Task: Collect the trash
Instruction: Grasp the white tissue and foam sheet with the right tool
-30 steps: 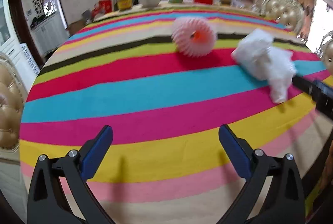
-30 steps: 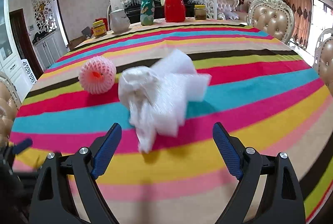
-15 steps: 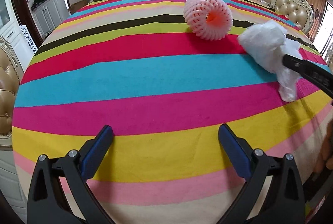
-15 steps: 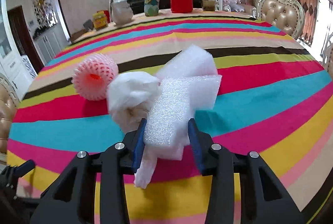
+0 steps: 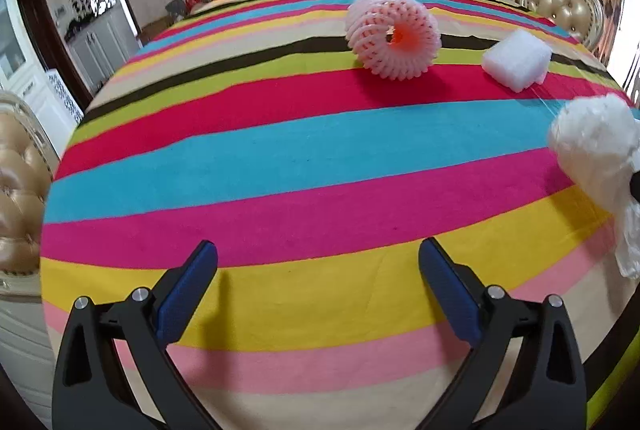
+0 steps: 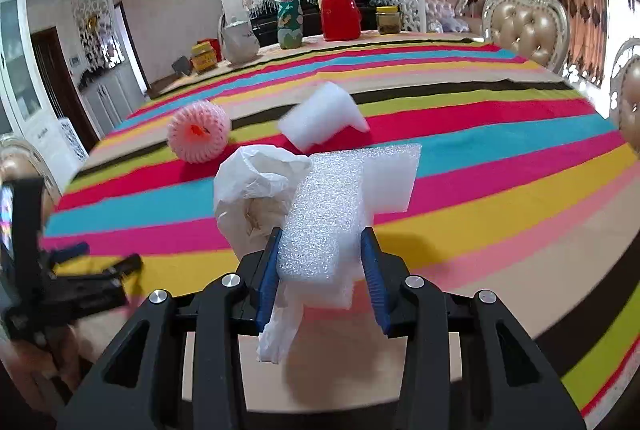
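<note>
The right gripper (image 6: 322,262) has its blue pads (image 6: 269,266) pressed in on a white foam sheet (image 6: 332,218), with a crumpled white plastic bag (image 6: 256,186) bunched against the sheet's left side and trailing down below the jaws; its jaws have just been closing onto this bundle. It points forward and downward, holding the bundle above the striped tablecloth (image 6: 500,198). The left gripper (image 5: 318,290) hangs spread wide over the yellow stripe, nothing between its pads. On the cloth farther off lie a pink foam fruit net (image 5: 394,36) and, well to its right, a second piece of white foam (image 5: 516,62).
</note>
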